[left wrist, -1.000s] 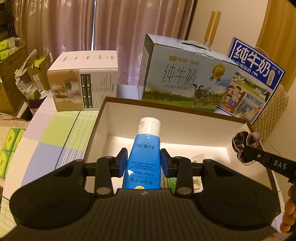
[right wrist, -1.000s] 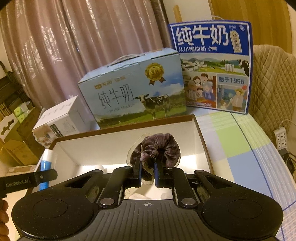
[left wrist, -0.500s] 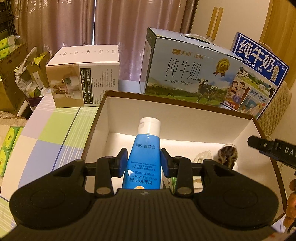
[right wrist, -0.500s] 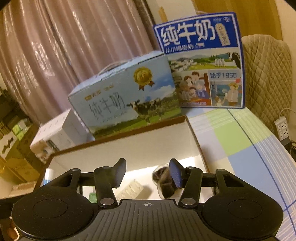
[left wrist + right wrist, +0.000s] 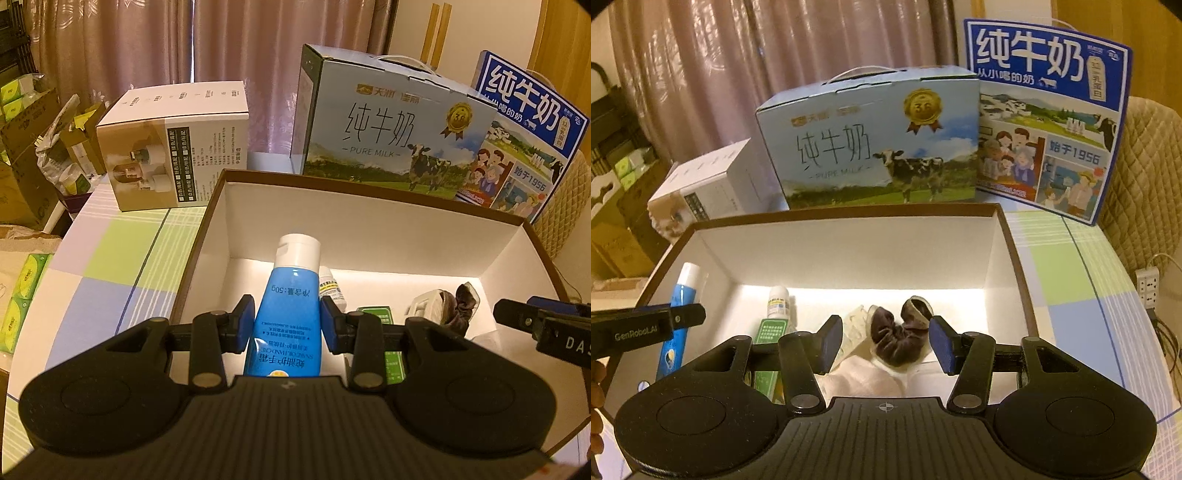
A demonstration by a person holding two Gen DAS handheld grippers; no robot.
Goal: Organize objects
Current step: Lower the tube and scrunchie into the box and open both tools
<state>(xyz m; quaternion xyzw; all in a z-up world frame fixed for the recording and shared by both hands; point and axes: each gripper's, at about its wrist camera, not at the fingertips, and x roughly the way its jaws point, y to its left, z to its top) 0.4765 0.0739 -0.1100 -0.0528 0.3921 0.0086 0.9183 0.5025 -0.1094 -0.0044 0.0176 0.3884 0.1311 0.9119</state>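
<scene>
Blue tube (image 5: 286, 314) clamped in left gripper (image 5: 287, 328), base hidden, right gripper (image 5: 884, 345) spread wide above scrunchie (image 5: 899, 338).

Left gripper (image 5: 287, 325) clamped on a blue tube (image 5: 286, 317), white cap pointing away, held over the brown-rimmed box (image 5: 373, 186); inside, a small white bottle (image 5: 330, 288), a green packet (image 5: 375, 312) and a dark scrunchie (image 5: 463, 304). Right gripper's tip (image 5: 517, 317) at the right edge; two milk cartons (image 5: 388, 125) and a white carton (image 5: 173, 147) behind the box.
</scene>
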